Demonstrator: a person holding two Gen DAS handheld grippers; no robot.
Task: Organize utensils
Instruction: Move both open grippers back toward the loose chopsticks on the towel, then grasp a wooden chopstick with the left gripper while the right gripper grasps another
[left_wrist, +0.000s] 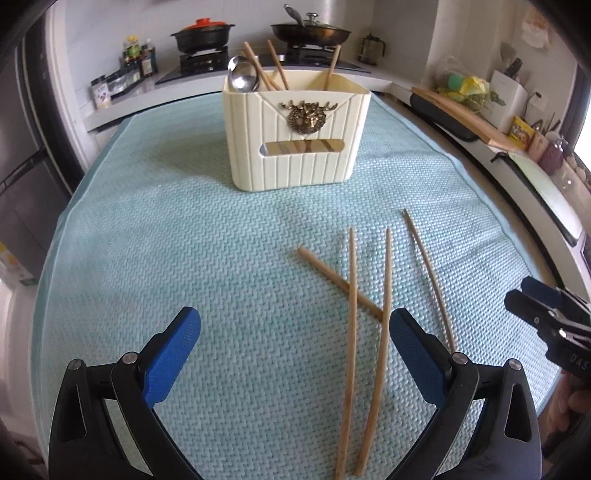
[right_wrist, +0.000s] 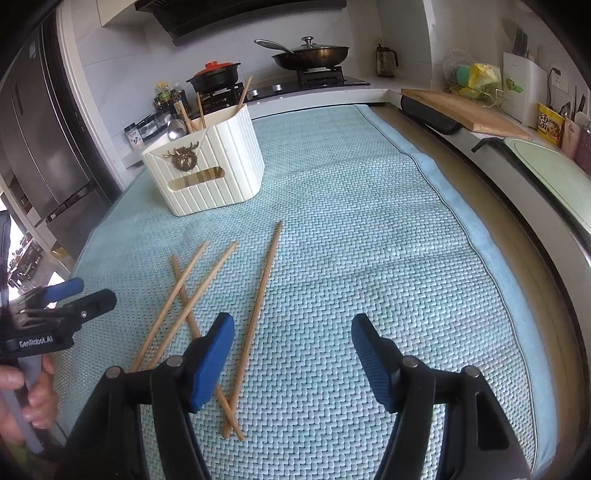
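Left gripper (left_wrist: 295, 328) and right gripper (right_wrist: 293, 334) gape wide, empty; chopsticks (right_wrist: 255, 317) between them; left handle reads "GenRobot.AI".

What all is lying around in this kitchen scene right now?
Loose chopsticks: four, wooden, on the mat, three crossing, one apart.
Holder: one, cream, far end of mat.
Chopsticks in holder: several, wooden, upright.
Spoon: at least one, steel, in holder.
Mat: one, light blue, over the table.
Pot: one, black, red lid, stove.
Pan: one, dark, glass lid, stove.
Cutting board: one, wooden, counter.
Left gripper: black, blue pads, open, empty.
Right gripper: same, open, empty.
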